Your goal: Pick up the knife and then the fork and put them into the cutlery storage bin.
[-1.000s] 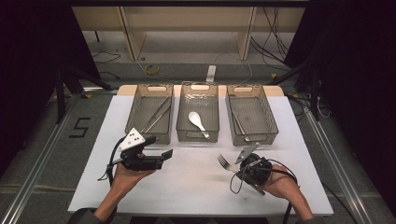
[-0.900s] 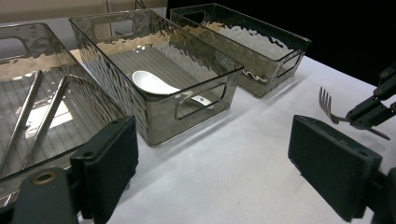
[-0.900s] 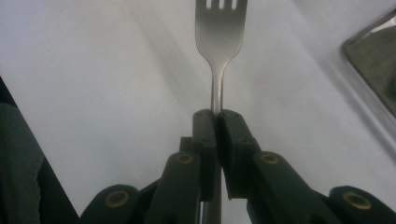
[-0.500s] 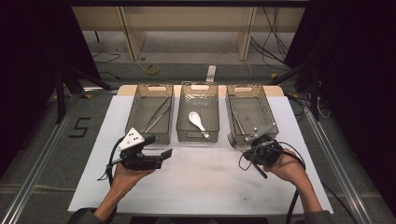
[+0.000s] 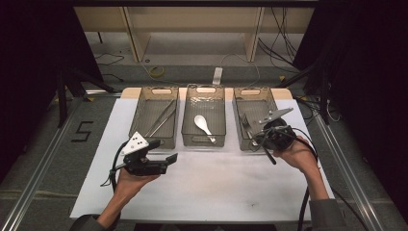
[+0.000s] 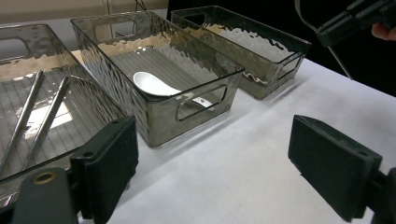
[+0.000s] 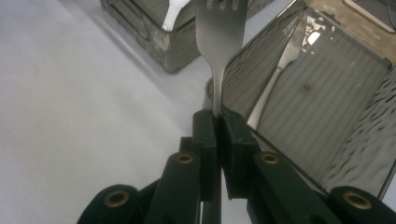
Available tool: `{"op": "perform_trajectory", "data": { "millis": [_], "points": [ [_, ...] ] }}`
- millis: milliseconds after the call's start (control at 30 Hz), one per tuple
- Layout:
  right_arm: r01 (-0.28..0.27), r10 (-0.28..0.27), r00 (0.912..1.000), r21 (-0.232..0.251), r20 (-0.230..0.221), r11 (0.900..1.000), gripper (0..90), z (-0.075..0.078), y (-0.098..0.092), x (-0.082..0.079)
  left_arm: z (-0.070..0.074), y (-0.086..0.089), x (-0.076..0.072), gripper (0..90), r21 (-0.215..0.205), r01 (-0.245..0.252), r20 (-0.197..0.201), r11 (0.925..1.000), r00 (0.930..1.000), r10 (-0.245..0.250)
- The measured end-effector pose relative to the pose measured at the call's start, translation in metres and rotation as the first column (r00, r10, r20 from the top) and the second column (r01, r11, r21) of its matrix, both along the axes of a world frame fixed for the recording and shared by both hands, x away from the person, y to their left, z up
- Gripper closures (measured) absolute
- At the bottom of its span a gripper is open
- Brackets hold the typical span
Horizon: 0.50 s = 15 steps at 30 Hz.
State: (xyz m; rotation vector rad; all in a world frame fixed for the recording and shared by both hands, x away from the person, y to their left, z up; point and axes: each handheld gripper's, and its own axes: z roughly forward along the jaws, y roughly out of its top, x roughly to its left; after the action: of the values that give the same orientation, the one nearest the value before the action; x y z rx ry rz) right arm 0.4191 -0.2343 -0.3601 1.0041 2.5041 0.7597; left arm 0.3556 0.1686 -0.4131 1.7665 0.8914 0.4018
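So we're mid-sort here. Lower left of the high view, our left gripper (image 5: 161, 161) just hovers over the white table (image 5: 211, 192), jaws wide apart, nothing between them. At the right of the frame, the right gripper (image 5: 257, 137) is clamped tight on a fork (image 7: 220, 32), gripping the handle, tines pointing away, right at the near edge of the right bin (image 5: 240, 108), where another fork (image 7: 280, 60) lies. Farther up, the middle bin (image 5: 205, 91) holds a white spoon (image 5: 203, 126). Next move, we reckon: get the fork fully over the wall, lower it and let go.
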Motion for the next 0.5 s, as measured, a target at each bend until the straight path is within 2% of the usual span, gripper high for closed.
{"op": "perform_trajectory", "data": {
  "millis": [167, 367, 500],
  "points": [
    [0.018, -0.018, 0.9998, 0.004, 0.011, 1.0, 85.6, 0.006, -0.001, 0.009, 0.0, 0.0, 0.0, 15.5, 0.0, 0.0, 0.0, 1.0, 1.0, 0.0],
    [0.048, -0.049, 0.9984, 0.043, 0.026, 0.998, 85.6, 0.021, -0.005, 0.02, 0.0, 0.0, 0.0, 15.5, 0.002, 0.002, 0.0, 1.0, 1.0, -0.002],
    [0.06, -0.061, 0.9977, 0.042, 0.029, 0.997, 85.6, 0.028, -0.006, 0.028, 0.0, -0.001, 0.0, 15.5, 0.002, 0.001, 0.0, 1.0, 1.0, -0.001]
  ]
}}
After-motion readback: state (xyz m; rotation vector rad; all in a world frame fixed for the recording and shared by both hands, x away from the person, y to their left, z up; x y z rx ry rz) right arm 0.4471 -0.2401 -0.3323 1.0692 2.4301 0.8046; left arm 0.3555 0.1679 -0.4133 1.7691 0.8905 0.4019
